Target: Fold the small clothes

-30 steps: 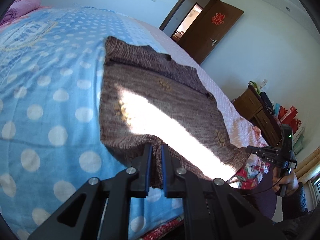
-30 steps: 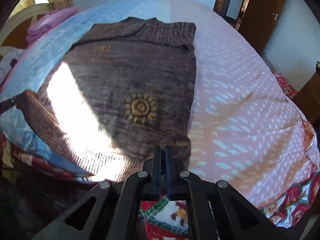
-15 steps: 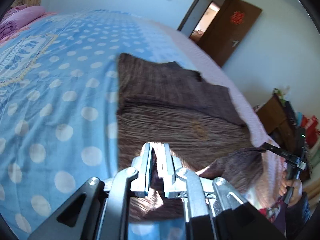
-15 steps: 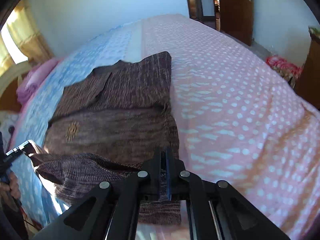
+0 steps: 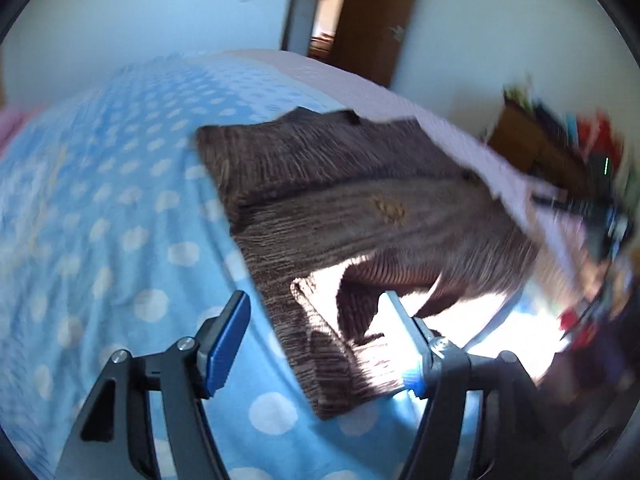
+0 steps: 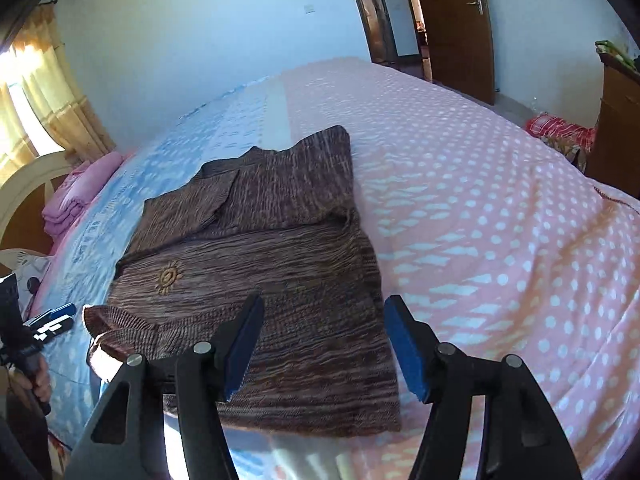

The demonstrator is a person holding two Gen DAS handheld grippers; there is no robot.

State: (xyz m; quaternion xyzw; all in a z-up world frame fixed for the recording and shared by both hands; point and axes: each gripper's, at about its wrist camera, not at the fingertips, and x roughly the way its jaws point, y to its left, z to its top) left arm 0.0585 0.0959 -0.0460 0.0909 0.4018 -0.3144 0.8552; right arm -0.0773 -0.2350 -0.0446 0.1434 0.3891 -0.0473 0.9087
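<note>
A brown knit sweater (image 6: 280, 264) with a yellow sun motif lies on the bed, its bottom half folded up over the body. It also shows in the left wrist view (image 5: 340, 208), where its near hem corner is rumpled in sunlight. My left gripper (image 5: 320, 340) is open and empty just above that near corner. My right gripper (image 6: 324, 344) is open and empty above the folded near edge. The left gripper also shows in the right wrist view (image 6: 48, 322), at the far left.
The bed cover is blue with white dots (image 5: 100, 240) on one side and pink with white dots (image 6: 500, 220) on the other. Folded pink cloth (image 6: 76, 200) lies near the headboard. A wooden cabinet (image 6: 620, 120) and an open door (image 6: 452, 20) stand beyond the bed.
Both grippers carried the sweater's hem up over its body, then opened and let it go. The sweater now lies folded in half.
</note>
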